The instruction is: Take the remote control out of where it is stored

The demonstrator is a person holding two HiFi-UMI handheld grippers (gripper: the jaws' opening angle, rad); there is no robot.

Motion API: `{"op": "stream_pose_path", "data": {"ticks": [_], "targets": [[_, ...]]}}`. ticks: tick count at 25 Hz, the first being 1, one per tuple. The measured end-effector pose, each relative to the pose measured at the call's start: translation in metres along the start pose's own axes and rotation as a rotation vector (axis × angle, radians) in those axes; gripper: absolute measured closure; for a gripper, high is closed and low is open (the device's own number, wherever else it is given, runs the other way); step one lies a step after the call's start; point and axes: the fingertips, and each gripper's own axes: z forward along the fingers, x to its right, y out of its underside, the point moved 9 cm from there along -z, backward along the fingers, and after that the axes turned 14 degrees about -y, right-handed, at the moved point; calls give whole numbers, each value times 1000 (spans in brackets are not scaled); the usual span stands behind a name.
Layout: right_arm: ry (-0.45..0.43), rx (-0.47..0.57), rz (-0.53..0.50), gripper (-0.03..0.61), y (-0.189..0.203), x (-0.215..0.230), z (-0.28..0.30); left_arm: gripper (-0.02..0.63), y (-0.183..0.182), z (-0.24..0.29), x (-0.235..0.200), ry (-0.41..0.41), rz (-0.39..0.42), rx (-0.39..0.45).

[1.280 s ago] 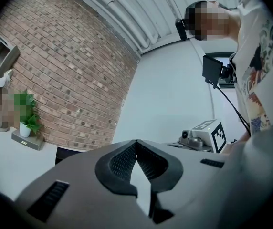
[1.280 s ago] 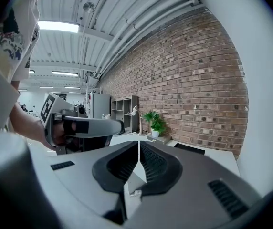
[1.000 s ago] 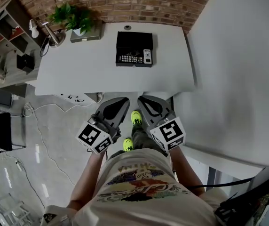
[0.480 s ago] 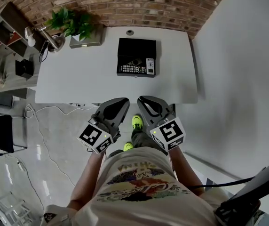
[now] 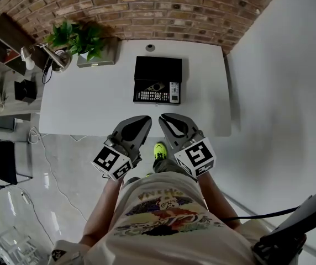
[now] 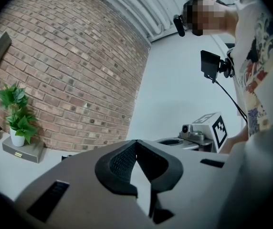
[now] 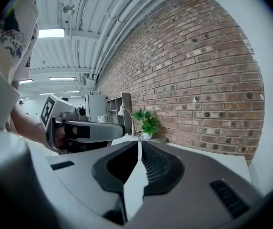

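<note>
A black open box [image 5: 158,70] lies at the middle of the white table [image 5: 86,104], near the brick wall. In its front part lie a long black remote control [image 5: 152,96] with many keys, a small white one [image 5: 174,91] and a dark one [image 5: 157,86]. My left gripper [image 5: 147,118] and right gripper [image 5: 162,116] hang side by side at the table's front edge, a short way in front of the box. Both are shut with nothing between the fingers, as the left gripper view [image 6: 135,141] and the right gripper view [image 7: 140,142] show.
A potted plant [image 5: 75,36] on a grey box [image 5: 94,59] and a desk lamp [image 5: 50,54] stand at the table's back left. Shelves [image 5: 3,48] line the left side, and cables [image 5: 42,148] lie on the floor. A white wall [image 5: 279,93] runs along the right.
The person has stepped toward the table. The table and black box have come nearer, and both gripper tips now reach the table's front edge. Both stay shut.
</note>
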Motion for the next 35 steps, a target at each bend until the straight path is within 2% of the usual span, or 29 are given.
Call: {"op": "stream_pose_path", "data": {"ticks": [12, 23, 30, 35], "targets": [[-87, -28, 4, 569, 0, 57, 24, 611, 1, 56, -22, -53, -32, -22], [-151, -86, -44, 568, 7, 78, 47, 611, 15, 65, -37, -108, -30, -42], [-201, -200, -64, 484, 23, 83, 67, 611, 25, 59, -50, -106, -43, -63], [-198, -284, -88, 456, 29, 89, 86, 611, 32, 58, -72, -93, -49, -87]]}}
